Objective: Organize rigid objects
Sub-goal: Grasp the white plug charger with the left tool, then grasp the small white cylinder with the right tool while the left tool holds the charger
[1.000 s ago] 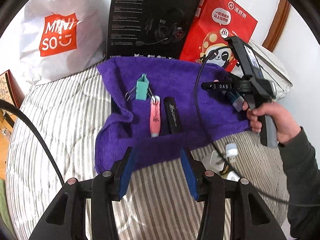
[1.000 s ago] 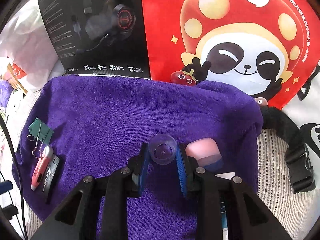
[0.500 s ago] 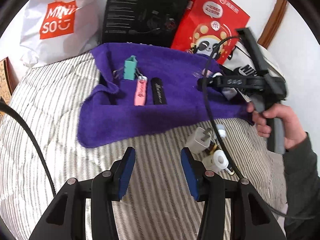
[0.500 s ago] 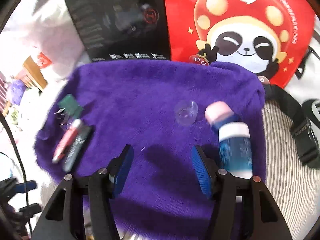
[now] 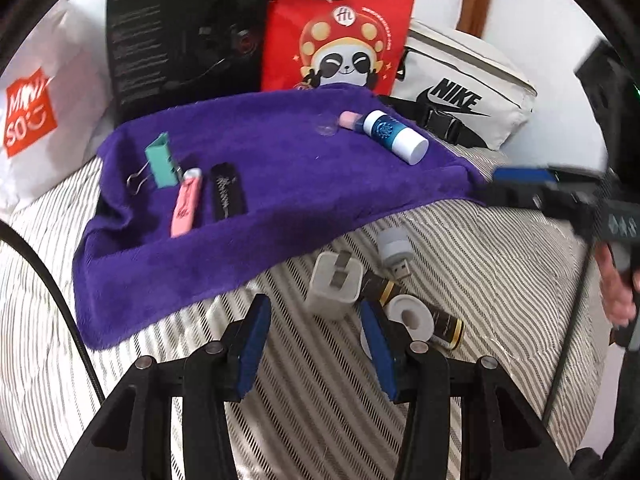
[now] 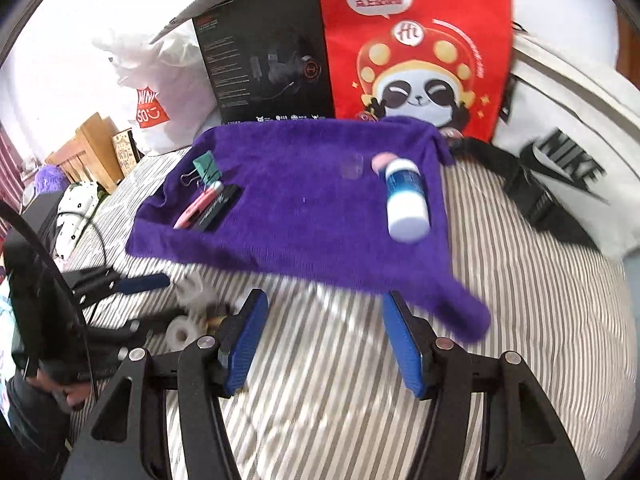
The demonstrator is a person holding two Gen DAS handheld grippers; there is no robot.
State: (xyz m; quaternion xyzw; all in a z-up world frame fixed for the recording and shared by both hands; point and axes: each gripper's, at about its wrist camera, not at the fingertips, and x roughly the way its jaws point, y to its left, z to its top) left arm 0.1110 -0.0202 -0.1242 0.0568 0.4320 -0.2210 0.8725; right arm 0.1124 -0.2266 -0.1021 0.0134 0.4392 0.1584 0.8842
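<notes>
A purple towel lies on the striped bedding. On it are a green binder clip, a pink cutter, a black stick, a clear cap and a blue-white bottle. In front of the towel sit a white charger plug, a small USB light, a white tape roll and a black-gold tube. My left gripper is open and empty just short of the plug. My right gripper hangs open and empty over the bedding before the towel.
A red panda bag, a black headset box and a white shopping bag stand behind the towel. A white Nike pouch lies at the back right. A hand holds the right gripper's handle at the right edge.
The right gripper opened, left the clear cap on the towel beside the bottle and drew back off the towel. The left gripper swung right toward the plug and tape roll.
</notes>
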